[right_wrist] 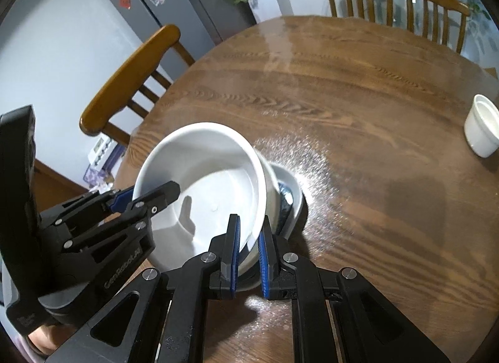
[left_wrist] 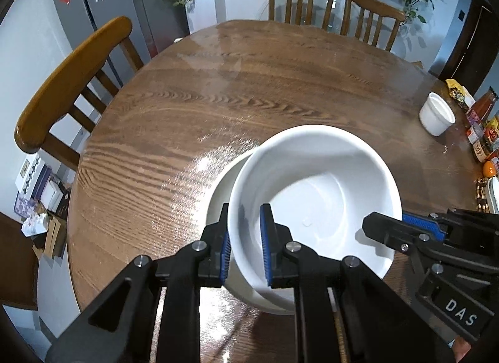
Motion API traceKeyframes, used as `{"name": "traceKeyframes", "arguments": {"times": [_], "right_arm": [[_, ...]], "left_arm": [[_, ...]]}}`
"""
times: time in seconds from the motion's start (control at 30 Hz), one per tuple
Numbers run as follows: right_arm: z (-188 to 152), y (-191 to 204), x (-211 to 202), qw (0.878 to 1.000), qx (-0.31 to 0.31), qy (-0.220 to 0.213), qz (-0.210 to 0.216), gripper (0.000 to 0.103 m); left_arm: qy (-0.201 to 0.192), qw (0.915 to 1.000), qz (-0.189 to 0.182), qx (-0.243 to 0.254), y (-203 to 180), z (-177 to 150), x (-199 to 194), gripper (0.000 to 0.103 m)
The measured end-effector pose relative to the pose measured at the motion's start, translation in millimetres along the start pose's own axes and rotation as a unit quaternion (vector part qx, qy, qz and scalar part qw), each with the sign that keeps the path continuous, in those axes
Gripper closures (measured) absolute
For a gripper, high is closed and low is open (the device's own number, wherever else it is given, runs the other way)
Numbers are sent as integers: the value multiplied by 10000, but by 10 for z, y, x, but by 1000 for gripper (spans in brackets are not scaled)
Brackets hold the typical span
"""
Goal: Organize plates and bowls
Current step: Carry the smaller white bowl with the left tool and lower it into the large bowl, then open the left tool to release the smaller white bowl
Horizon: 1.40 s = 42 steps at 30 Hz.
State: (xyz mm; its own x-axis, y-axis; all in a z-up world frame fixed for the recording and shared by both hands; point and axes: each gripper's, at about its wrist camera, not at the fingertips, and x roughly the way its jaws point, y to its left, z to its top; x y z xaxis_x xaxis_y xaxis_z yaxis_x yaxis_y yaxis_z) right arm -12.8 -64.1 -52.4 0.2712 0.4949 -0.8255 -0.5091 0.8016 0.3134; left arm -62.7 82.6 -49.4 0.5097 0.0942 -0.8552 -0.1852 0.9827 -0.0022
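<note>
A large white bowl [left_wrist: 321, 194] [right_wrist: 212, 175] is held tilted over a white plate [left_wrist: 220, 188] [right_wrist: 293, 203] on the round wooden table [left_wrist: 218, 97]. My left gripper [left_wrist: 244, 247] is shut on the bowl's left rim, one pad inside and one outside. My right gripper [right_wrist: 249, 244] is shut on the bowl's right rim in the same way; it also shows in the left wrist view [left_wrist: 402, 225]. The left gripper also shows in the right wrist view [right_wrist: 146, 197]. The plate has a dark patterned inside, mostly hidden by the bowl.
A small white cup [left_wrist: 436, 115] [right_wrist: 482, 125] stands at the table's right. Jars, packets and an orange [left_wrist: 489, 169] crowd the far right edge. Wooden chairs [left_wrist: 71, 88] [left_wrist: 336, 7] surround the table. A grey fridge [left_wrist: 103, 4] stands behind.
</note>
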Motion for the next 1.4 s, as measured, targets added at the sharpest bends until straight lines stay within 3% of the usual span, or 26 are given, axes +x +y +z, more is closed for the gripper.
{"name": "traceKeyframes", "arguments": {"times": [0.4, 0.77, 0.8, 0.83, 0.9, 0.97, 1.1, 1.3, 1.33, 1.37, 1.4], "right_arm": [[1, 88, 199, 9987, -256, 224, -382, 90], [38, 125, 115, 9966, -417, -38, -704, 90], [44, 127, 103, 9961, -437, -76, -766, 89], [55, 122, 93, 9953, -445, -116, -854, 88], [65, 90, 83, 9953, -378, -151, -877, 68], [70, 50, 62, 9956, -309, -201, -861, 59], [84, -9, 98, 9962, -197, -137, -841, 58], [64, -22, 218, 9989, -97, 114, -433, 58], [57, -17, 221, 9990, -98, 101, -419, 59], [62, -15, 230, 9991, -110, 95, -399, 68], [63, -14, 244, 9990, -116, 90, -412, 75]], "left_arm": [[264, 9995, 150, 16, 17, -71, 179, 86], [8, 9998, 194, -32, 31, -33, 80, 80], [-65, 9996, 254, -72, 46, -23, 50, 71], [-124, 9994, 312, -92, 57, -17, 30, 55], [-279, 9987, 395, -174, 102, -3, -23, 47], [-333, 9985, 390, -211, 143, 16, -55, 48], [-163, 9985, 453, -277, 212, 21, 29, 48], [282, 9989, 251, -286, 195, -74, 247, 51], [329, 9989, 173, -277, 180, -88, 271, 58], [343, 9990, 119, -275, 173, -96, 283, 63], [351, 9990, 72, -269, 159, -102, 289, 75]]}}
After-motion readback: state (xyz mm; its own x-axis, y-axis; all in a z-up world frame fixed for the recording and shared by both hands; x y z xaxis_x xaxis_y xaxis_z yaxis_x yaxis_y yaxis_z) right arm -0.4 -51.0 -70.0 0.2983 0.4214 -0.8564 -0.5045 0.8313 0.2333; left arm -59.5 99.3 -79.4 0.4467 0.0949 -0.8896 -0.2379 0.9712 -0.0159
